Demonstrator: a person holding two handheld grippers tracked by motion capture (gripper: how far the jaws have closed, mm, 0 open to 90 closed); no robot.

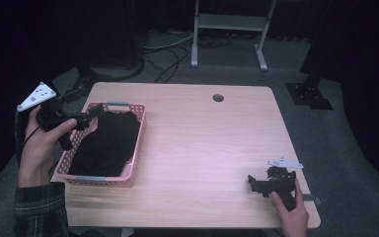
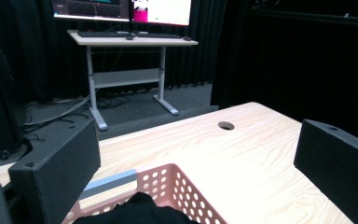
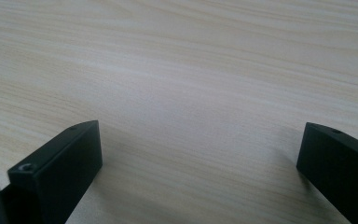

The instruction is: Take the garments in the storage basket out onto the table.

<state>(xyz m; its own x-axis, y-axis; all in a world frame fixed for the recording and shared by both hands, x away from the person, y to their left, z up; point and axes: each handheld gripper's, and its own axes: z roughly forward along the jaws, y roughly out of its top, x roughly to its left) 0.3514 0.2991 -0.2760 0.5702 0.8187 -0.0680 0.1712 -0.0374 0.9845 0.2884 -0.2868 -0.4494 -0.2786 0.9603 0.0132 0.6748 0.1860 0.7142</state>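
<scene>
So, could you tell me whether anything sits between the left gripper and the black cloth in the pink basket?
Nothing visible does. The left gripper, fingers wide apart, hovers over the far end of the pink basket, and the black cloth lies uncovered in the open-topped basket just below.

Dim room with black curtains, grey carpet and a pale wood worktop.

The worktop (image 1: 202, 143) is lit from above; a round cable hole (image 1: 218, 98) is set near its far edge. Black curtains (image 2: 279, 56) are hung around the space. The grey carpeted floor (image 1: 227, 69) is crossed by loose cables (image 1: 170, 54). A white-legged desk (image 2: 130, 42) is placed beyond, with two lit monitors (image 2: 121, 9) and keyboards carried on it. A black stand base (image 1: 308, 94) is seen at the right.
</scene>
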